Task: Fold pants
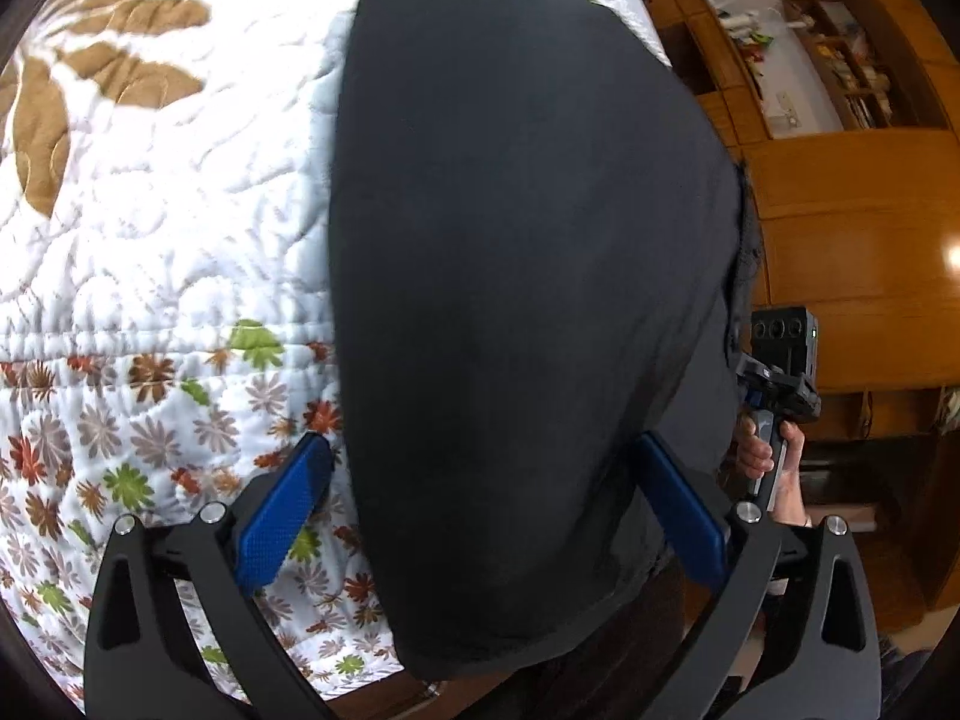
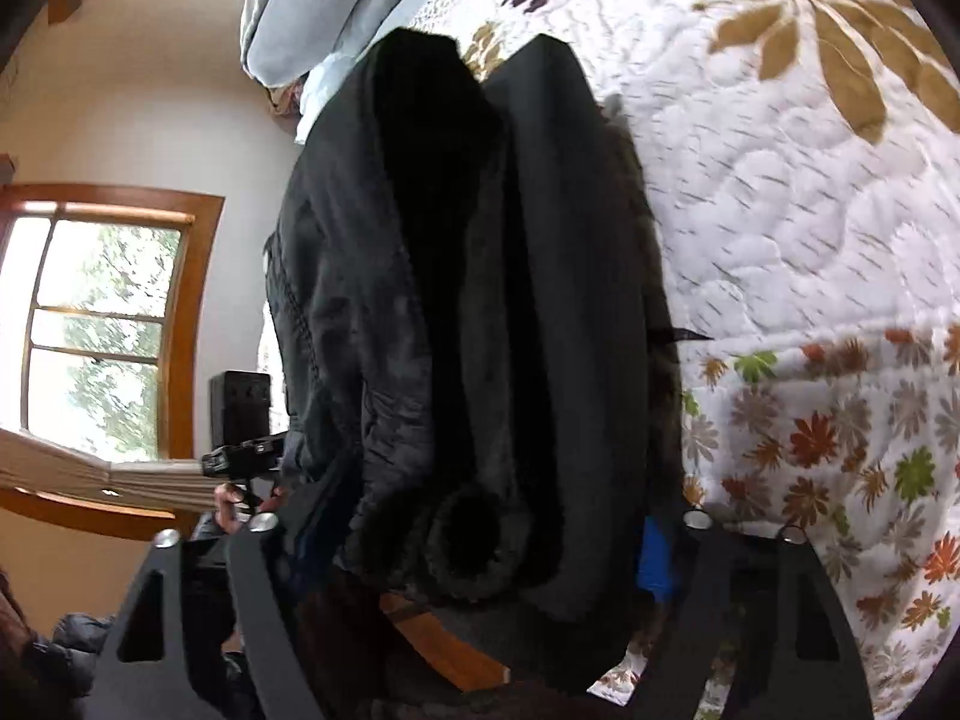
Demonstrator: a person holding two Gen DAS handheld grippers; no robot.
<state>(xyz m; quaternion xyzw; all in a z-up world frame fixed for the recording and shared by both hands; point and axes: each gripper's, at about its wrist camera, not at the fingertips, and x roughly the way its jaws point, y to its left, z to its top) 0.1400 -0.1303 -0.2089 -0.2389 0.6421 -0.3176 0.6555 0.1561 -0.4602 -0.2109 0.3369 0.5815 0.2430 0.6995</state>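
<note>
**Black pants draped at bed edge, both tools around the cloth**

We find the black fabric pants (image 1: 528, 300) lying lengthwise over a white quilted bedspread with brown leaf and small flower prints (image 1: 168, 228), their near end hanging past the edge of the bed toward the cameras. In the right wrist view the pants (image 2: 480, 312) show bunched, lengthwise folds with a fleecy dark lining rolled at the near end.

The left gripper (image 1: 486, 510) stands with its blue-padded fingers (image 1: 282, 516) spread wide, one on each side of the cloth. The left pad lies clear of the fabric over the bedspread; the right pad sits at the cloth's edge. We see no clamping. The right gripper (image 2: 480, 558) has the bunched cloth between its fingers; only a strip of one blue pad (image 2: 657, 564) shows, the rest being covered by fabric, so we cannot tell whether it presses on the pants.

The pants fill the middle of both views and hide most of what lies beyond. In the left wrist view, a hand (image 1: 774, 462) holding the other tool's handle shows past the cloth's right edge.

Around the bed we note a pale blue-grey pillow (image 2: 312, 6), orange-brown wooden cabinets and shelving (image 1: 840, 192), a wood-framed window (image 2: 102, 312), and a cream wall (image 2: 138, 120). Wooden flooring (image 2: 438, 636) shows under the hanging cloth.
</note>
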